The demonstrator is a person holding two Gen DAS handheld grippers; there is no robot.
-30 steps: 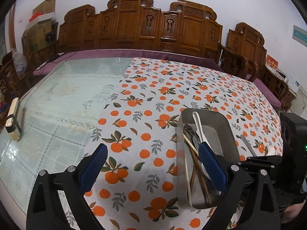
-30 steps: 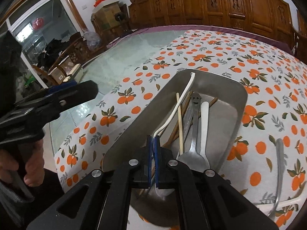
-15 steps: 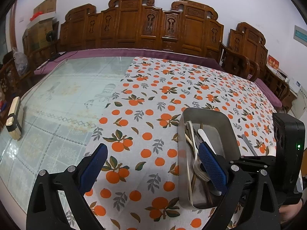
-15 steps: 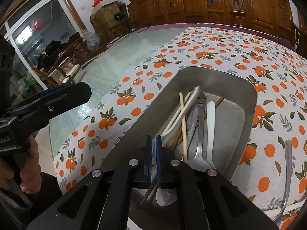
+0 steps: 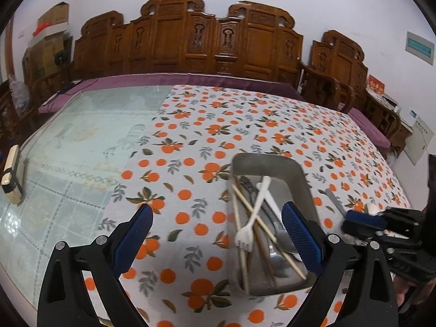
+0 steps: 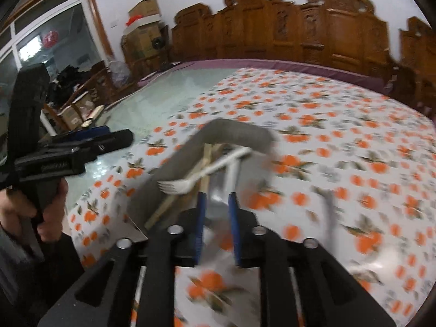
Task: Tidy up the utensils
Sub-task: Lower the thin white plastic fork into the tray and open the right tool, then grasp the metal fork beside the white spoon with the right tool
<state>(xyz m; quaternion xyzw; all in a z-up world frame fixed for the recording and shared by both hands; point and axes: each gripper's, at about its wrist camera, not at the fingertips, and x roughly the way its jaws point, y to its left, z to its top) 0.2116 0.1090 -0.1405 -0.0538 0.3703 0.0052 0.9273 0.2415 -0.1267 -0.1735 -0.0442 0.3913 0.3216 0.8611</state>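
A steel tray (image 5: 272, 160) sits on the orange-print tablecloth and holds a white plastic fork (image 5: 252, 218), wooden chopsticks (image 5: 268, 229) and metal spoons. My left gripper (image 5: 215, 223) is open and empty, its right finger over the tray's near right side. My right gripper (image 6: 216, 203) is open and empty at the tray's (image 6: 237, 133) near right edge; the white fork (image 6: 201, 174) lies across the tray just ahead of it. In the left wrist view the right gripper (image 5: 365, 219) is right of the tray. A metal utensil (image 6: 328, 209) lies on the cloth to the right.
The tablecloth (image 5: 245, 125) covers the right part of a glass-topped table (image 5: 81, 136). A small wooden block (image 5: 12, 174) lies at the table's left edge. Carved wooden chairs (image 5: 190, 41) line the far side. A white utensil (image 5: 372, 208) lies beside the right gripper.
My right gripper has opened and let go of the white fork, which now lies in the tray. It has pulled back to the right of the tray. The left gripper has barely moved.
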